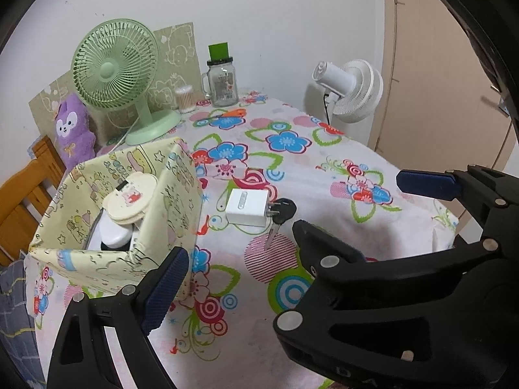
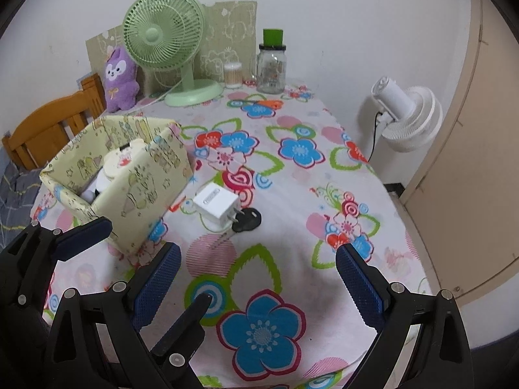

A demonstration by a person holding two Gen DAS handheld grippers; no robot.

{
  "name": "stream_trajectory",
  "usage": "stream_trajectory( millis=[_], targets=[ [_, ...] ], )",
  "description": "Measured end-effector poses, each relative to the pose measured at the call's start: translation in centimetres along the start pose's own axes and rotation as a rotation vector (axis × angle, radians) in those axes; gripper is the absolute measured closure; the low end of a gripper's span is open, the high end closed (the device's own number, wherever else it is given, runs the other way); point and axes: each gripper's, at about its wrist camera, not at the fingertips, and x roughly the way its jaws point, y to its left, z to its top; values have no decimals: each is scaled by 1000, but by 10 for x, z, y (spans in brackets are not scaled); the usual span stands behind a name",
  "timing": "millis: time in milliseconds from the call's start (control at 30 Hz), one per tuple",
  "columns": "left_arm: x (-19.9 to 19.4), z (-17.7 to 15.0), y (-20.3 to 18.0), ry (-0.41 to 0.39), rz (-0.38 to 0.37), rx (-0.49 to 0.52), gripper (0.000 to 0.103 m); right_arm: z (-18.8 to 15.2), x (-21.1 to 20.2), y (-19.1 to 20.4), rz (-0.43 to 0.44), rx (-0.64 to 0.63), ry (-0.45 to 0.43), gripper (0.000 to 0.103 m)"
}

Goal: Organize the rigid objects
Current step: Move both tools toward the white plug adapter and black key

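Right now both grippers are hanging above the tabletop's near edge, empty. The left gripper is holding its jaws spread wide, and the right gripper is spread too. A white charger is lying mid-table, its prongs touching a black-headed key, just beside the patterned box at the left edge, which is already holding a few items. This looks like the approach; next, one gripper needs to straddle the charger and close on it.
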Motion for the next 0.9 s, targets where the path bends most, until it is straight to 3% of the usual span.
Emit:
stream_trajectory(
  millis=[900],
  targets=[
    [74,-14,9,77,53,-67,9,-6,81,-7,60,-81,30,6]
  ],
)
